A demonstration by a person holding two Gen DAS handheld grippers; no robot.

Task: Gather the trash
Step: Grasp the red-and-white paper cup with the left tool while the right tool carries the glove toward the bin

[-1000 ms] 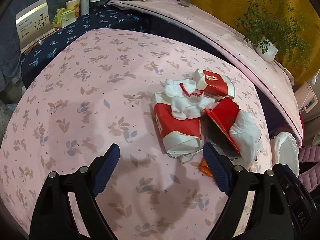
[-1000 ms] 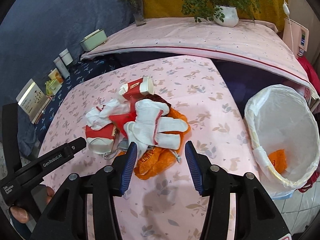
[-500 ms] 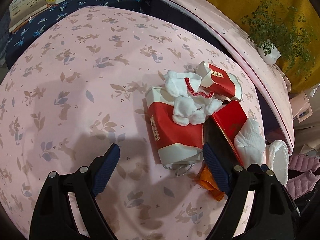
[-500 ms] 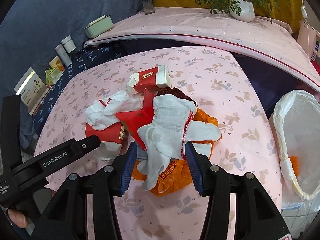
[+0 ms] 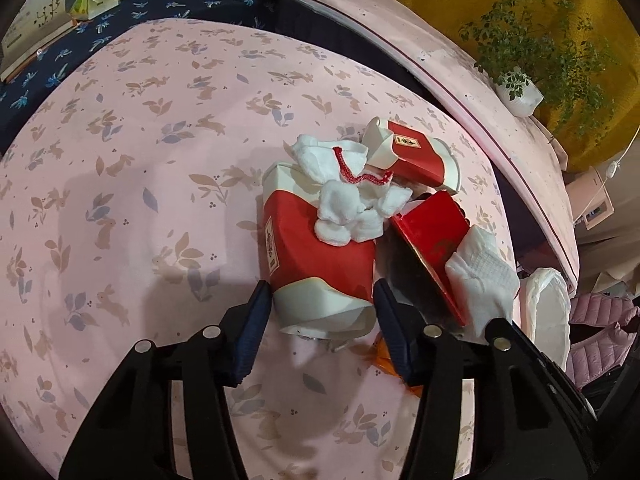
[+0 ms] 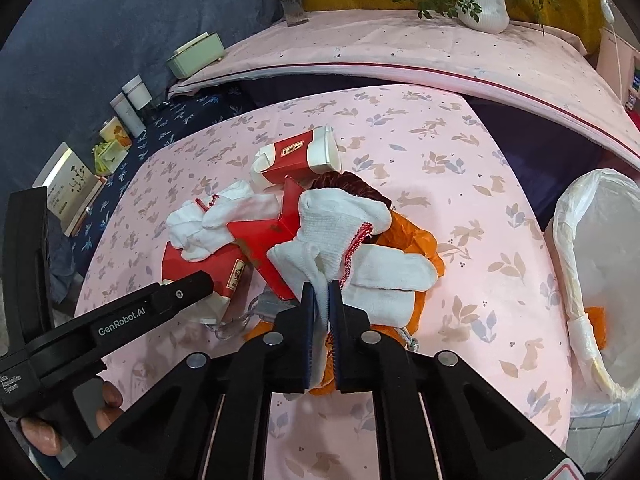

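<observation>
A trash pile lies on the pink table. My left gripper (image 5: 322, 304) has its pads against both sides of a red-and-white carton (image 5: 316, 256); it also shows in the right wrist view (image 6: 200, 268). My right gripper (image 6: 321, 292) is shut on a white glove (image 6: 344, 240) that lies on an orange bag (image 6: 420, 240). Another white glove (image 5: 348, 196) lies on the carton. A second carton (image 5: 416, 156) and a red box (image 5: 432, 228) lie behind.
A bin with a white liner (image 6: 600, 272) stands at the table's right edge, with something orange inside. A potted plant (image 6: 480, 8) stands on the back bench. Small boxes and jars (image 6: 128, 108) sit at the far left.
Both grippers moved forward into the pile and closed: the left around the near carton, the right onto the white glove.
</observation>
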